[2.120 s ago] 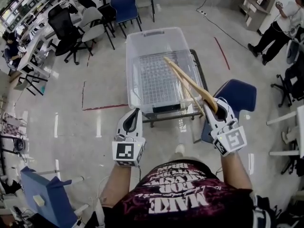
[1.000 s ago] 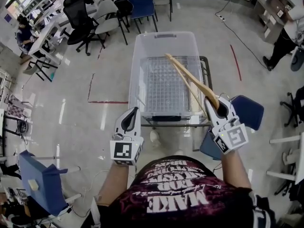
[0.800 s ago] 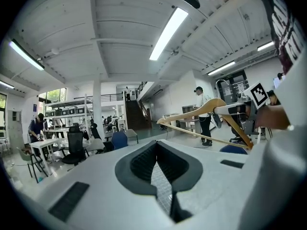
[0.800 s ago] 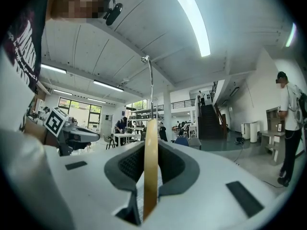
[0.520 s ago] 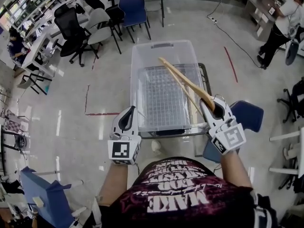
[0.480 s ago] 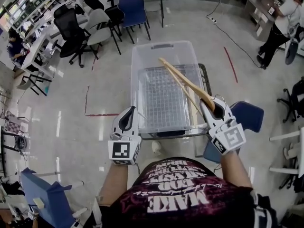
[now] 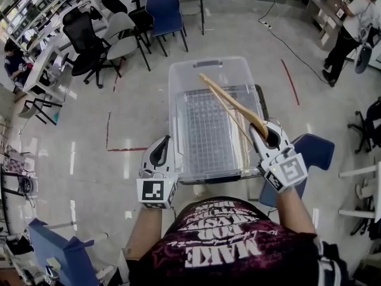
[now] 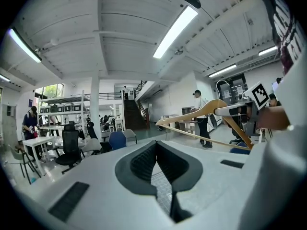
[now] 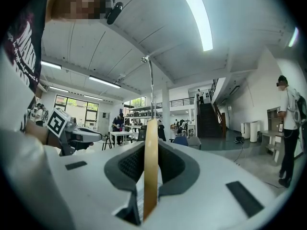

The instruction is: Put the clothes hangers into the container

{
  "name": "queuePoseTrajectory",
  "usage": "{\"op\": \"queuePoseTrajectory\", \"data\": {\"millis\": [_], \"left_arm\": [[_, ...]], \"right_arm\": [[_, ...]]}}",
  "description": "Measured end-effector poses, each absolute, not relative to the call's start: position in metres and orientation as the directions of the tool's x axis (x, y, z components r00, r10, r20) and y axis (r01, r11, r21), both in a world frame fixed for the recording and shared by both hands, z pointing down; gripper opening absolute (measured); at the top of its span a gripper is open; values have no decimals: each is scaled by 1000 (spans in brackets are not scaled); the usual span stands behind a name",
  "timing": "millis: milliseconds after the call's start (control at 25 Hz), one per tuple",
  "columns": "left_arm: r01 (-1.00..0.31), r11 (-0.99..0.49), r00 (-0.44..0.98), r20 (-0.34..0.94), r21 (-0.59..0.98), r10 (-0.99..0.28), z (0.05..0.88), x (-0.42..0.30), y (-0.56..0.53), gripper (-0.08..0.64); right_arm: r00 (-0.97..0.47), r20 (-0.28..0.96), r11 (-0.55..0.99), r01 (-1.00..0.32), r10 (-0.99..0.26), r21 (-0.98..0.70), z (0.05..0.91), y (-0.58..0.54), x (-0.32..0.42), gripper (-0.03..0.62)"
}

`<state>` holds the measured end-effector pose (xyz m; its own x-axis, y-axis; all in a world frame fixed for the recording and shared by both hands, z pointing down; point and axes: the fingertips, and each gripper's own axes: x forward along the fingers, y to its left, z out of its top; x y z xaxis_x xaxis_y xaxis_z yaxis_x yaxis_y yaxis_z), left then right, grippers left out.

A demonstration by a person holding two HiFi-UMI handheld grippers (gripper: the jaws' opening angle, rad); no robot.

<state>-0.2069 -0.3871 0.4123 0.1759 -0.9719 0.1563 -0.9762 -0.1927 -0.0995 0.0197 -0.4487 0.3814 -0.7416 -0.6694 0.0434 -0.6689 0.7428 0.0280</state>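
Observation:
A wooden clothes hanger (image 7: 233,104) slants over the right half of the clear plastic container (image 7: 177,88). My right gripper (image 7: 269,134) is shut on its near end, at the container's near right corner. In the right gripper view the hanger (image 9: 150,166) stands edge-on between the jaws, with its metal hook (image 9: 150,83) pointing up. My left gripper (image 7: 159,154) hangs at the container's near left corner, shut with nothing in it. From the left gripper (image 8: 158,174), the hanger (image 8: 201,114) shows off to the right.
The container sits on a wire-mesh cart (image 7: 259,94). A blue chair (image 7: 312,151) stands close on the right, and several office chairs (image 7: 119,31) stand at the back left. A person (image 7: 348,25) stands far right. Red tape (image 7: 128,149) marks the floor.
The container has come nearer in the head view, and both grippers now sit at its near corners. The right gripper still holds the hanger over it.

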Motion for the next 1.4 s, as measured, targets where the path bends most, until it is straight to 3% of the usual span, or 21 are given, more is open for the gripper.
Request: {"op": "queuePoseTrajectory", "data": {"millis": [400,1400], "left_arm": [[-972,-220,201,178,-89,-963,421,-229,-408,6],[-958,-273,255,182,-83,-950,425,-264,-432,6]], "right_arm": [[-748,118,754,-657,-653,10,423,-479,-26,60],[-686,456,761,-648,-568,-28,599,-517,-79,60]]}}
